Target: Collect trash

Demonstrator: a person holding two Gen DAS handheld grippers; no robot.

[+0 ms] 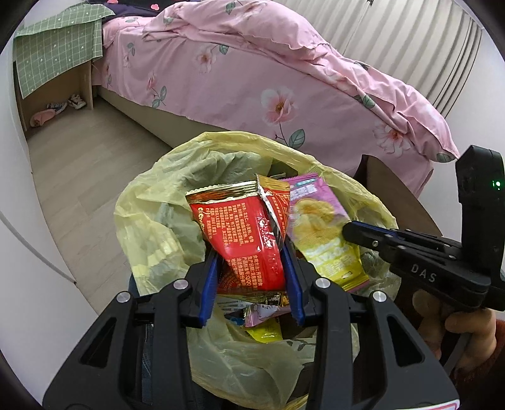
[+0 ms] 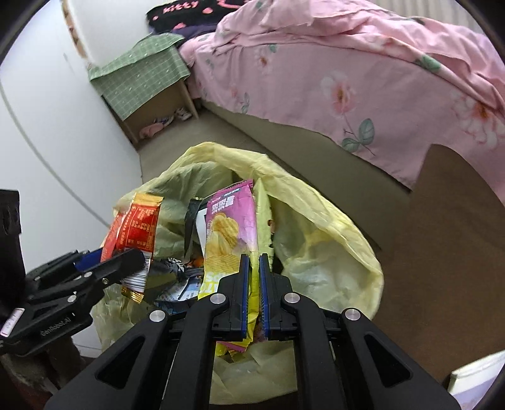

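Both tools are loaded over the bin. The left gripper [image 1: 251,249] has its blue pads clamped on the sides of a red snack wrapper [image 1: 243,239], and the right gripper [image 2: 254,271] is pinched nearly flat on the lower part of a pink-and-yellow crisp packet [image 2: 228,233]. Both wrappers stand above the open mouth of the yellow bin bag [image 1: 148,220], which lines a bin on the floor beside the bed [image 1: 284,94] — other wrappers already lie inside.

The step in hand looks like the drop. To do it well, I would lower each wrapper until its bottom end is below the bag's rim before letting go, since both are light, stiff foil that could catch the loose plastic lip and slide out onto the floor. Releasing one at a time should help, as the two packets overlap and the grippers sit close together. The bag's rim sags on the near side, so aiming toward the middle is safer.

As for writing: the black pillow [image 2: 189,12] at the head of the bed reads "kitty" in pink. The right gripper's body shows "DAS" in the left wrist view, and the left gripper's shows what looks like "GenRobot.AI". The red wrapper carries dense yellow Chinese print — too small to read.
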